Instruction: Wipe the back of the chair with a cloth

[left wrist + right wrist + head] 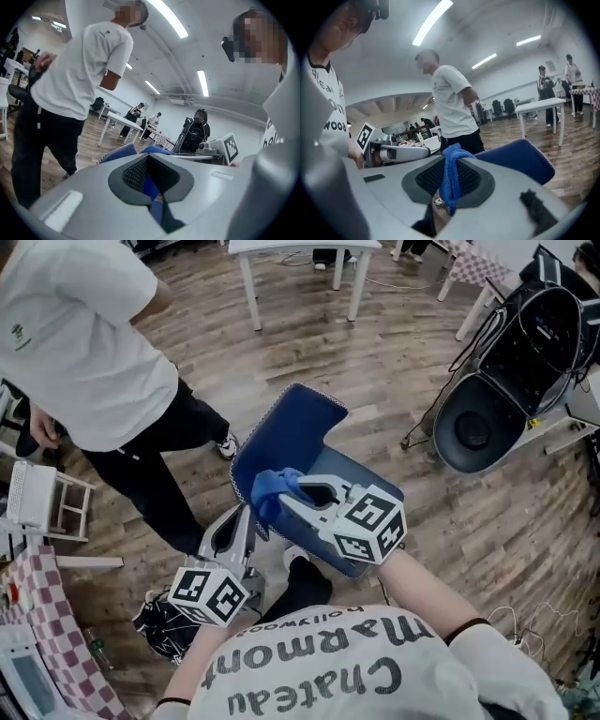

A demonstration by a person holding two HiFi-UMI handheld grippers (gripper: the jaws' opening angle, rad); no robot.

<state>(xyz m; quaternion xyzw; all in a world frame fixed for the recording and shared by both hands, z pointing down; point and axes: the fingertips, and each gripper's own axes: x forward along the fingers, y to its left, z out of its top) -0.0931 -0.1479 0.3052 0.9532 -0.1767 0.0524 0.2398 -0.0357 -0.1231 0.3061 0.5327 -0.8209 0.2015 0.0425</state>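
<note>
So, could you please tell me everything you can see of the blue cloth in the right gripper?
The blue terry-looking cloth is small, soft and crumpled. The right gripper has its jaws shut on the cloth's middle: a bunch puffs out above the pads and a short tail hangs below them. It sits at the edge of the blue padded chair back, seemingly against it, though the contact itself is not clear.

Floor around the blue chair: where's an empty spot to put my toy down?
Bare wood floor lies between the blue chair and the white table, and right of the chair, below the black machine. The left is crowded: a standing person, a white rack.
</note>
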